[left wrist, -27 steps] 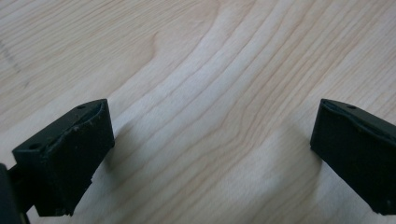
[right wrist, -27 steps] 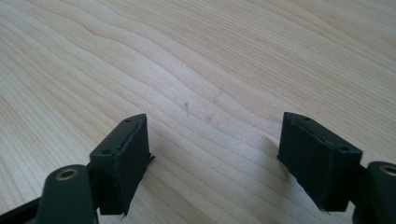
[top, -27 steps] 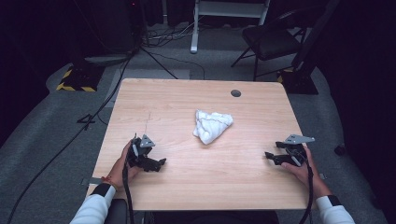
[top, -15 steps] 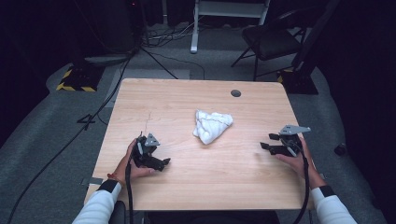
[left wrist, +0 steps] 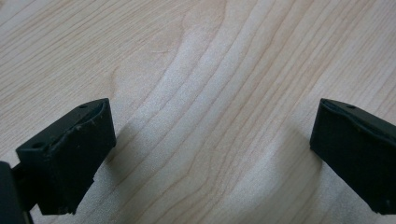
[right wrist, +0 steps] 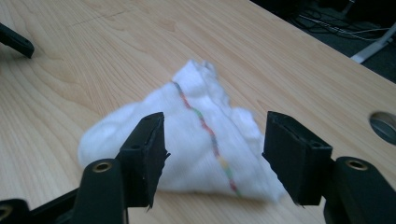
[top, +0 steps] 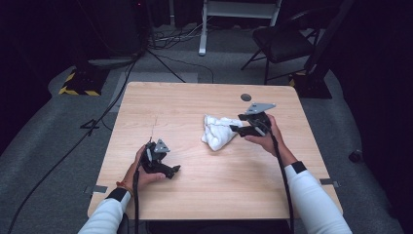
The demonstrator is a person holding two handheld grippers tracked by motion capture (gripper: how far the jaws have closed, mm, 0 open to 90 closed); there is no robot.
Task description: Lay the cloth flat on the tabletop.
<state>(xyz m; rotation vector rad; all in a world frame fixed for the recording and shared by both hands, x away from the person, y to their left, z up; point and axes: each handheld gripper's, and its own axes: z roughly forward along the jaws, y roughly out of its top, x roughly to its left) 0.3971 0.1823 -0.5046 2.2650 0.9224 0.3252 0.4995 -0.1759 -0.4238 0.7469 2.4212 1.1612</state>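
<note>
A crumpled white cloth (top: pixel 216 134) with a thin multicoloured stripe lies near the middle of the wooden table (top: pixel 195 102). My right gripper (top: pixel 234 127) is at the cloth's right edge, pointing left at it. In the right gripper view the cloth (right wrist: pixel 187 116) lies just beyond the open right gripper (right wrist: pixel 212 149), whose jaws stand apart with nothing pressed between them. My left gripper (top: pixel 174 170) rests low over the front left of the table, well away from the cloth. In the left gripper view the left gripper (left wrist: pixel 210 158) is open over bare wood.
A round dark cable hole (top: pixel 246 97) sits near the table's far right edge, also seen as the hole (right wrist: pixel 385 125) in the right gripper view. A black chair (top: pixel 285 41) and floor cables (top: pixel 160 58) lie beyond the table.
My right gripper has moved left and away from the front edge, up to the cloth's right side. The left gripper has shifted only slightly near the front left.
</note>
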